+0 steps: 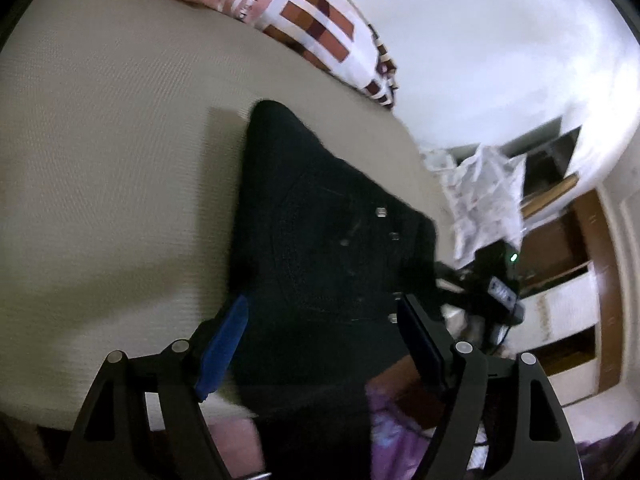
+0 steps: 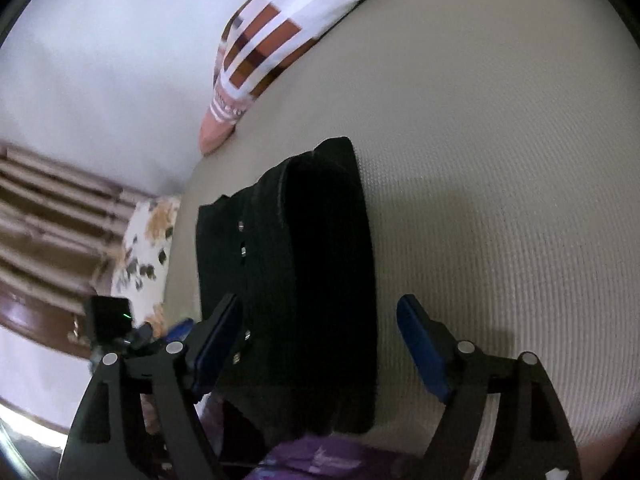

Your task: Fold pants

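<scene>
Black pants [image 1: 320, 220] lie folded into a compact stack on a beige ribbed bed surface [image 1: 120, 160]; small metal studs show on the top layer. My left gripper [image 1: 322, 304] hovers over the near end of the stack, its blue-padded jaws wide apart and gripping nothing. In the right wrist view the same pants [image 2: 304, 260] lie on the bed [image 2: 500, 200], near its left edge. My right gripper [image 2: 318, 302] is open above their near end, with the fabric seen between the fingers but no pad pressing on it.
A brown-and-white checked blanket [image 1: 312, 20] [image 2: 272, 40] lies at the far end of the bed. A floral cloth [image 2: 144, 248] hangs beside the bed. The other gripper's camera housing [image 1: 500, 280] [image 2: 108, 320] shows a green light. Purple clothing [image 2: 320, 456] is at the near edge.
</scene>
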Demonstrator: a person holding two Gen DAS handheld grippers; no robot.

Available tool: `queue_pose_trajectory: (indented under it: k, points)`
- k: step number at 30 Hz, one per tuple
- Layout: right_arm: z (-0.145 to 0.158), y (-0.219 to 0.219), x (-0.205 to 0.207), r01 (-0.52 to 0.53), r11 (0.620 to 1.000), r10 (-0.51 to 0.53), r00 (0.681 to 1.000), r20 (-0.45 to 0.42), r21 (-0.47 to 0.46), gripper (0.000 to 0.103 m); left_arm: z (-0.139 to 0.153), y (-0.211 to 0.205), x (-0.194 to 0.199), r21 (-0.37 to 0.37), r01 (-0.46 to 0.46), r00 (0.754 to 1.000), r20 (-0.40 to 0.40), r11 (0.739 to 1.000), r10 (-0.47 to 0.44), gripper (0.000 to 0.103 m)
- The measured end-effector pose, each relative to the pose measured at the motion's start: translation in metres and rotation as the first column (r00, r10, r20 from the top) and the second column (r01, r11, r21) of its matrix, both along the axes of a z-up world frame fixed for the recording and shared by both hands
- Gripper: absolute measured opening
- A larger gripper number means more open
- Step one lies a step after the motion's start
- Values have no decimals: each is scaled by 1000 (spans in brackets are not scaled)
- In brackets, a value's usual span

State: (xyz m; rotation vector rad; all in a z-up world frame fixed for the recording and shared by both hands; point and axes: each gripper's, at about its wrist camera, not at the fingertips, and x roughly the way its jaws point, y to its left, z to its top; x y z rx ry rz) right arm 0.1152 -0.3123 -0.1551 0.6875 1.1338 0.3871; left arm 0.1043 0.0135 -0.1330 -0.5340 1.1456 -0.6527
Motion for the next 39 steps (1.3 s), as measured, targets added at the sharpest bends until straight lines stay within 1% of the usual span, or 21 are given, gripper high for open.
queue_pose_trajectory:
  k: [2, 3, 7, 8, 10, 12, 13, 14, 15, 16, 17, 20, 21, 24, 25, 26, 29, 30, 33, 37, 39]
  points:
    - [-6, 2, 12, -57, 998, 57, 998, -8, 8, 78, -6, 9, 6, -14, 16, 1000, -25, 1000, -16, 77]
    - [-6, 2, 14, -72, 997, 72, 997, 2, 10, 78, -9, 11, 9, -8, 30, 999, -32, 1000, -30, 77]
    - [-11, 11, 30, -165, 985, 165, 986, 2, 44, 79, -21, 7, 24, 76, 117, 993, -45, 990, -114, 77]
    - [-12, 14, 34, -196, 979, 196, 981, 7, 61, 79, -24, 6, 27, 72, 129, 991, -52, 989, -125, 77]
    - [-15, 17, 36, -242, 966, 242, 970, 11, 92, 80, -32, 1, 34, 36, 184, 981, -63, 982, -182, 77]
    - [-17, 14, 38, -278, 953, 277, 961, 20, 122, 80, -41, -7, 43, 41, 221, 973, -78, 974, -218, 77]
    - [-17, 13, 38, -295, 947, 295, 955, 22, 128, 79, -41, -10, 47, 31, 238, 969, -66, 971, -236, 77]
    - [-17, 12, 38, -323, 940, 323, 946, 20, 109, 74, -40, -13, 50, 19, 256, 966, -51, 966, -255, 77]
    - [-17, 12, 39, -341, 935, 341, 940, 19, 98, 73, -41, -17, 54, 14, 279, 959, -51, 960, -278, 77]
    - [-17, 11, 40, -349, 931, 350, 937, 12, 106, 73, -41, -23, 57, 35, 297, 954, -51, 954, -295, 77]
    - [-18, 9, 42, -342, 932, 345, 938, -5, 123, 73, -39, -26, 57, 60, 310, 951, -33, 949, -309, 77]
    - [-18, 8, 44, -334, 933, 342, 939, -38, 136, 75, -32, -46, 55, 205, 353, 930, 33, 913, -367, 77]
    - [-19, 8, 45, -334, 931, 342, 939, -39, 146, 75, -30, -54, 52, 276, 357, 920, 62, 892, -388, 77]
    - [-20, 6, 48, -331, 930, 343, 938, -55, 160, 75, -28, -70, 37, 421, 354, 893, 114, 835, -436, 78]
    - [-21, 7, 49, -325, 932, 338, 939, -62, 163, 75, -29, -72, 34, 442, 348, 889, 125, 827, -441, 78]
    - [-21, 8, 50, -320, 933, 334, 940, -66, 167, 76, -29, -73, 32, 456, 342, 887, 133, 822, -443, 79]
    - [-20, 9, 50, -327, 931, 341, 938, -64, 163, 77, -30, -70, 29, 452, 333, 890, 139, 828, -434, 79]
    - [-20, 10, 50, -327, 931, 341, 938, -65, 164, 78, -30, -70, 28, 455, 332, 890, 140, 826, -435, 79]
    - [-19, 16, 51, -347, 924, 360, 931, -61, 160, 86, -31, -73, 26, 472, 330, 888, 139, 817, -439, 79]
    - [-16, 25, 54, -375, 915, 387, 920, -57, 149, 102, -30, -72, 26, 485, 326, 886, 142, 812, -441, 80]
    - [-16, 29, 54, -386, 913, 395, 917, -53, 128, 102, -29, -72, 24, 490, 323, 887, 143, 809, -440, 80]
